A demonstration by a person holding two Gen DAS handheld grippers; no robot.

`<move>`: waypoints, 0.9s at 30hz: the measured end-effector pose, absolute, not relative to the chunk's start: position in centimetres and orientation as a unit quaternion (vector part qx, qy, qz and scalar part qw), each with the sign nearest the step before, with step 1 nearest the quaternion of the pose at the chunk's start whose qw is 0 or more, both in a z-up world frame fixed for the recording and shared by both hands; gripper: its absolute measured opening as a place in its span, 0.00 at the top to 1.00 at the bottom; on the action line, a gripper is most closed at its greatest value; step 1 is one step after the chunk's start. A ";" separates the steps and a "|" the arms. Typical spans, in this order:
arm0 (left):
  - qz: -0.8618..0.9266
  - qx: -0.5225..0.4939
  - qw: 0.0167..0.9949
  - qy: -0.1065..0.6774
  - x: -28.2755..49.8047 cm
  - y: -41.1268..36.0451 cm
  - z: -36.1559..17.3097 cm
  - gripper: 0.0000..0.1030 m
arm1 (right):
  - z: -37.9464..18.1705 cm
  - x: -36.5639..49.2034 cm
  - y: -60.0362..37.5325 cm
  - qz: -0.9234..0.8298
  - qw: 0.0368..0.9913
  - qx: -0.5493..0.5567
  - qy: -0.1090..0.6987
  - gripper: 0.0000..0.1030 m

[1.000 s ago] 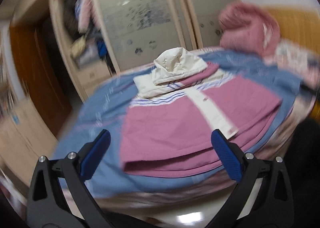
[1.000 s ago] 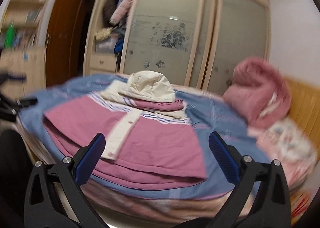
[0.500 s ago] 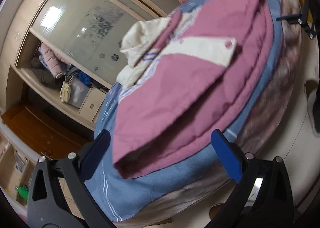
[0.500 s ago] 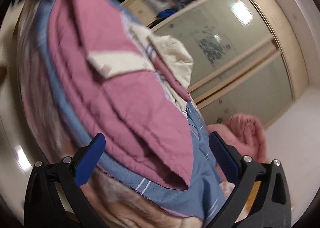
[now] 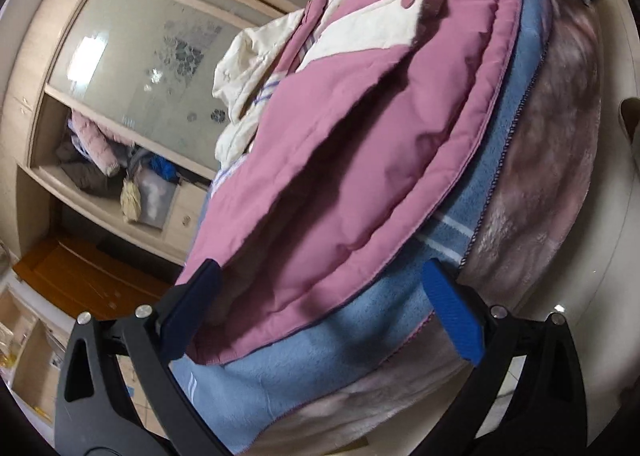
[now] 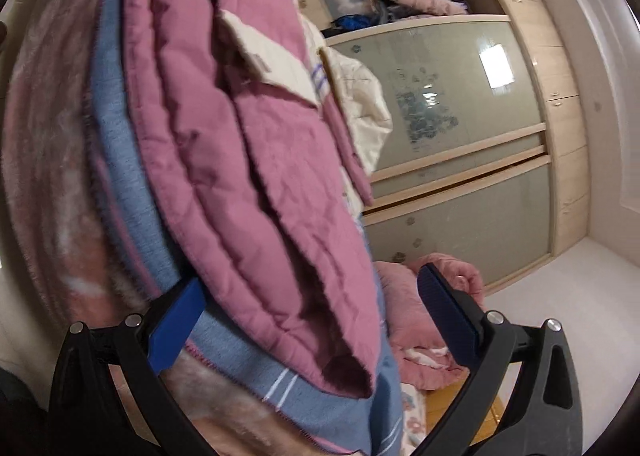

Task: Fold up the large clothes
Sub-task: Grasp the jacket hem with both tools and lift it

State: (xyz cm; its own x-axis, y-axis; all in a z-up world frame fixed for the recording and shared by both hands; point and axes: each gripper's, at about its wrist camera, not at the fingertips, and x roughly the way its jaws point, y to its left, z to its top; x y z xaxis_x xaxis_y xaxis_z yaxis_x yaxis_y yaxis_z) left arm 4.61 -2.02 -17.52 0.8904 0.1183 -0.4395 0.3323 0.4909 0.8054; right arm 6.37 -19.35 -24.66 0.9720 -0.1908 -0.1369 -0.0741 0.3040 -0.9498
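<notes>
Between the spread blue pads of the left hand-held gripper (image 5: pixel 324 308), which grips nothing, lies the near corner of the pink quilted jacket with cream placket and hood (image 5: pixel 360 135). It rests on a blue blanket (image 5: pixel 340 356) over the bed, with a glass-doored wardrobe (image 5: pixel 132 67) behind.

From the right wrist, the right hand-held gripper (image 6: pixel 310 320) gapes wide around the jacket's other hem corner, folded in puffy layers.

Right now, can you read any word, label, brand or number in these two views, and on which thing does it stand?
None can be read.
The pink jacket shows no print, only a plain snap on its cream placket.
The wardrobe doors carry flower patterns, no letters.
The blue blanket has only white stripes.
</notes>
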 end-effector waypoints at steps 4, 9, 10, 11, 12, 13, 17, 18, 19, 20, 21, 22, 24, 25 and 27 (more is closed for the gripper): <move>-0.060 0.510 0.836 0.196 4.2 -2.4 -17.3 0.02 | -23.9 7.4 -19.3 -0.059 0.808 -0.577 0.100 0.01; -0.055 0.509 0.841 0.173 4.1 -3.0 -16.6 0.02 | -22.3 8.7 -19.3 -0.068 0.834 -0.540 0.090 0.01; -0.053 0.513 0.839 0.173 4.2 -3.1 -16.8 0.02 | -21.7 9.0 -19.3 -0.071 0.842 -0.528 0.086 0.01; -0.048 0.518 0.838 0.168 4.3 -3.2 -17.0 0.02 | -21.2 9.0 -19.2 -0.073 0.850 -0.515 0.081 0.01; -0.044 0.521 0.836 0.164 4.2 -3.3 -17.0 0.02 | -20.5 9.0 -19.3 -0.075 0.860 -0.499 0.078 0.01; -0.038 0.524 0.837 0.156 4.2 -3.5 -16.9 0.02 | -19.5 9.1 -19.6 -0.077 0.873 -0.475 0.073 0.01; -0.020 0.513 0.844 0.155 5.2 -3.7 -16.1 0.02 | -17.8 9.5 -20.1 -0.079 0.896 -0.431 0.071 0.01; -0.014 0.513 0.843 0.158 5.8 -3.6 -16.1 0.02 | -17.9 9.8 -20.0 -0.076 0.896 -0.431 0.077 0.01; -0.004 0.515 0.842 0.161 6.5 -3.6 -16.2 0.02 | -18.1 10.2 -19.7 -0.075 0.892 -0.437 0.083 0.01; 0.002 0.513 0.843 0.163 7.1 -3.6 -16.1 0.02 | -18.4 10.4 -19.4 -0.072 0.889 -0.443 0.087 0.01; 0.006 0.506 0.846 0.166 7.6 -3.5 -15.9 0.02 | -18.7 10.5 -19.1 -0.069 0.886 -0.449 0.090 0.01; 0.008 0.491 0.854 0.172 8.1 -3.4 -15.5 0.02 | -19.0 10.6 -18.9 -0.068 0.884 -0.453 0.094 0.01; 0.009 0.454 0.872 0.184 9.0 -3.0 -14.6 0.06 | -19.8 11.0 -18.7 -0.062 0.878 -0.459 0.116 0.01; 0.008 0.438 0.878 0.191 9.2 -2.8 -14.3 0.10 | -20.0 11.3 -18.8 -0.059 0.878 -0.458 0.128 0.03; 0.015 0.414 0.886 0.208 10.0 -2.4 -14.0 0.48 | -20.3 11.6 -18.9 -0.048 0.879 -0.448 0.154 0.19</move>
State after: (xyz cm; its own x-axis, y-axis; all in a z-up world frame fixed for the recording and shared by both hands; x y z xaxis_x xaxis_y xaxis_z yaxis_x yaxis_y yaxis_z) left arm 9.99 -2.43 -13.97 0.9131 0.1995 -0.3557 0.1446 0.6573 0.7397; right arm 11.62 -18.87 -20.30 0.9483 -0.2213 -0.2276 -0.0542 0.5934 -0.8031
